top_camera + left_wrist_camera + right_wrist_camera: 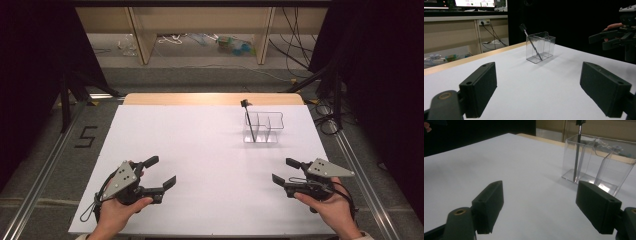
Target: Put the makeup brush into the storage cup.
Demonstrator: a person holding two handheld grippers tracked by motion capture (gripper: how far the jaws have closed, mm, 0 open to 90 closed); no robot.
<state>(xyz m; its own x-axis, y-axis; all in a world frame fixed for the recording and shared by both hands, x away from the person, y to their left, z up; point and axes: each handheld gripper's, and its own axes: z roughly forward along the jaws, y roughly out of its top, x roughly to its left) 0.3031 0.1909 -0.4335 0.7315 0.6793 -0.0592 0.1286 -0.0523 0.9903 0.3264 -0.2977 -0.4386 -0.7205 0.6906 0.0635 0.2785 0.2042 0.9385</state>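
Observation:
A clear plastic holder with several compartments stands on the white table top, far right of centre. A thin dark brush leans upright in its left compartment. The holder and brush show ahead in the left gripper view, and the holder with the brush sits close in the right gripper view. My left gripper rests open near the front left, nothing between its jaws. My right gripper is open at the front right, also holding nothing.
A wooden strip edges the table's far side. Beyond it are shelf legs, cables and small items on the floor. Metal rails run along both sides. The other gripper shows at the right in the left gripper view.

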